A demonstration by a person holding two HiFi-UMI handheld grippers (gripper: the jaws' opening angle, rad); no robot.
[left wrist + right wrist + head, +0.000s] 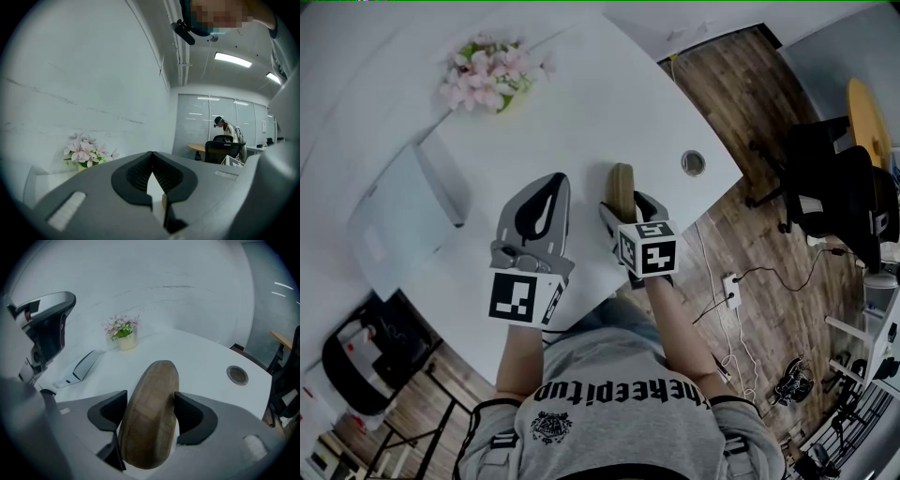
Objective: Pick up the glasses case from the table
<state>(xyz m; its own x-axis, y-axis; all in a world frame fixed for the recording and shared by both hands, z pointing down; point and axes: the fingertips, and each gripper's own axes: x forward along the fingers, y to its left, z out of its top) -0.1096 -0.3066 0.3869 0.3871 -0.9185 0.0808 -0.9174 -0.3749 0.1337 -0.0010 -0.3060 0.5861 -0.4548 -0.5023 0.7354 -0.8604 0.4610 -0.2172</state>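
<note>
Far left on the white tabletop (609, 84) there's one flat white device (398, 216), then one small pot (126, 341) with pink flowers (486, 77) in it. The left gripper (558, 180) has its jaws closed together, holding nothing. The one brown glasses case (150, 427) sits on the tabletop between the wide-spread jaws of the right gripper (150, 401), not clamped. There's one round cable hole (694, 163) further right.

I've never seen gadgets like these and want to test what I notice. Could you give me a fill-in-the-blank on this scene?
1. The jaws of the right gripper stand on either side of a brown ___.
2. The flowers on the table are ___.
3. The left gripper, jaws together, holds ___.
Missing words: glasses case; pink; nothing.
</note>
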